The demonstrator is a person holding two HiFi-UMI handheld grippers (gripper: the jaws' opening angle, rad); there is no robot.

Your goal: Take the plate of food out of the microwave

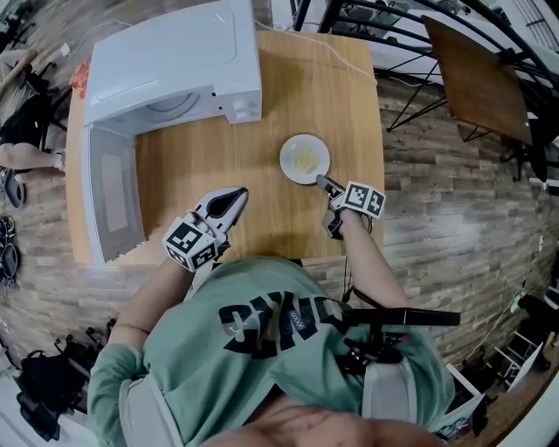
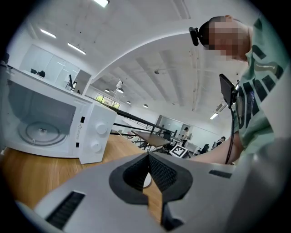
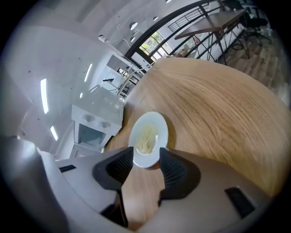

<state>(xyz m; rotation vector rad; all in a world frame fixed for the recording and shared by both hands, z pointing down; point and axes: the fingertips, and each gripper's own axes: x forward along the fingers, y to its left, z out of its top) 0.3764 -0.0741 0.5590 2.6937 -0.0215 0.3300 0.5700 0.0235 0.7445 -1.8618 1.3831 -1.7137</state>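
Note:
A small white plate [image 1: 305,159] with pale noodles sits on the wooden table [image 1: 262,223], outside the white microwave [image 1: 175,61]. The microwave's door [image 1: 113,192] hangs wide open toward me, and its cavity with the glass turntable [image 2: 41,132] holds nothing. My right gripper [image 1: 325,183] is at the plate's near rim. In the right gripper view the jaws [image 3: 146,157] stand apart on either side of the rim of the plate [image 3: 148,139], and the pads do not press on it. My left gripper [image 1: 236,199] hovers over the table's near part, its tips [image 2: 148,157] together on nothing.
The table's right edge [image 1: 381,131] lies close to the plate, with brick-patterned floor beyond. A dark table [image 1: 476,79] and black railings [image 1: 384,22] stand at the far right. Another person's legs and bags [image 1: 22,131] are at the left.

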